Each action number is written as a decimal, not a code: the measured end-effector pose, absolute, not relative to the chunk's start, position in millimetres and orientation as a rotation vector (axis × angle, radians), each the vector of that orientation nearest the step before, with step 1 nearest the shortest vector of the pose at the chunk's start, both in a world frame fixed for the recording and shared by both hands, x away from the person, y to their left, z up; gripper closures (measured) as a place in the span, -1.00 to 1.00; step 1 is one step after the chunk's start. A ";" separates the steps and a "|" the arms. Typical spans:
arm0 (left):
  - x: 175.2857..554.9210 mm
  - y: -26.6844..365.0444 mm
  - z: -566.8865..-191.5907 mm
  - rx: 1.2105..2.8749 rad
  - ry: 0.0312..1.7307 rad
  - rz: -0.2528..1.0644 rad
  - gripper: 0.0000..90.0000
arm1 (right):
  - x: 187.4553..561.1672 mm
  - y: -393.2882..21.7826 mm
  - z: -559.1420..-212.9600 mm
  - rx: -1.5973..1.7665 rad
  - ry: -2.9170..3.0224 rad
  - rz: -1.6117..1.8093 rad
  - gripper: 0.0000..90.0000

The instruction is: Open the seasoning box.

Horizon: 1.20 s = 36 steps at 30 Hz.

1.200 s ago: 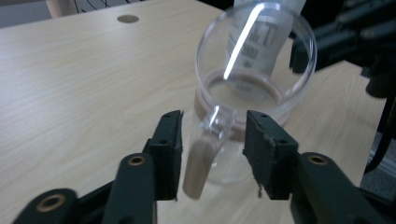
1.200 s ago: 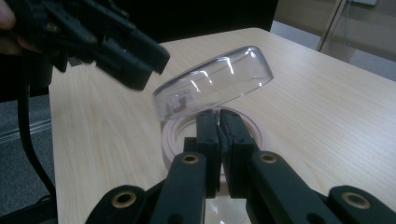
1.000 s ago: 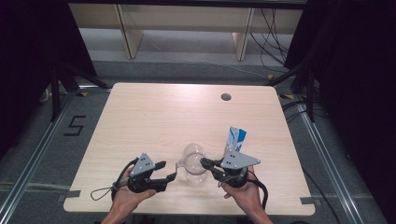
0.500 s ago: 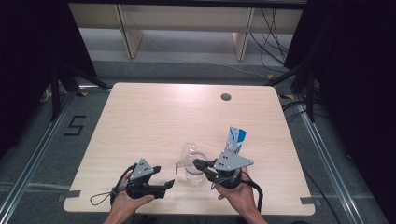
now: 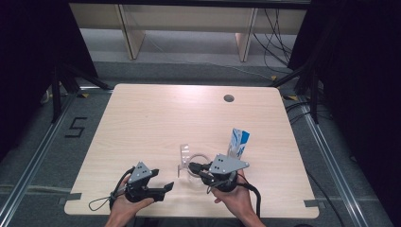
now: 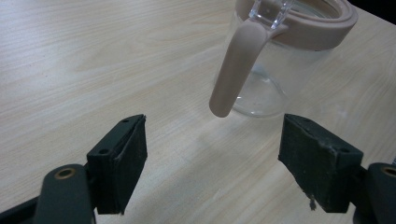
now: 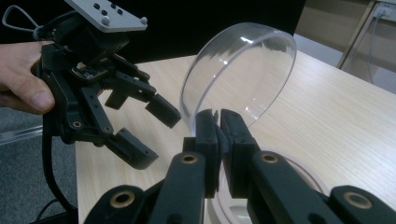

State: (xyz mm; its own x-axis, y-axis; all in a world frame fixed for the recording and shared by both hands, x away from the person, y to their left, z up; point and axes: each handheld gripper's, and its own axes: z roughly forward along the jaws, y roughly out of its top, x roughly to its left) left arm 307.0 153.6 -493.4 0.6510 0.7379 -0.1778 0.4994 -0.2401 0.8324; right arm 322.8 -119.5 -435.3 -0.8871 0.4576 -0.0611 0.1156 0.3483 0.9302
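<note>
Two tools are at work: my right tool (image 7: 218,135) is clamped on the rim of the clear lid (image 7: 238,74), tipped up on its hinge above the jug (image 6: 285,60), while my left tool (image 6: 212,168) has just been opening and stands wide with nothing between its pads. That jug sits on the bench (image 5: 156,123) near its front edge, beside a blue-and-white carton (image 5: 239,142). I judge it light, stiff and slick, the thin lid likely to slip or crack. Its beige handle (image 6: 236,65) looks the safest hold.
</note>
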 end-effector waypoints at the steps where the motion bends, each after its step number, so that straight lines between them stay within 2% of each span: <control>1: 306.6 153.4 -493.7 1.900 0.979 0.308 -0.49 | 322.4 -118.4 -435.5 0.509 2.300 1.551 0.91; 16: 305.8 152.8 -495.8 1.891 1.001 0.309 -0.51 | 311.7 -143.9 -432.5 0.545 2.261 1.552 0.81; 36: 306.3 152.8 -497.1 1.899 1.006 0.302 -0.53 | 283.8 -206.0 -446.5 0.777 2.147 1.455 0.49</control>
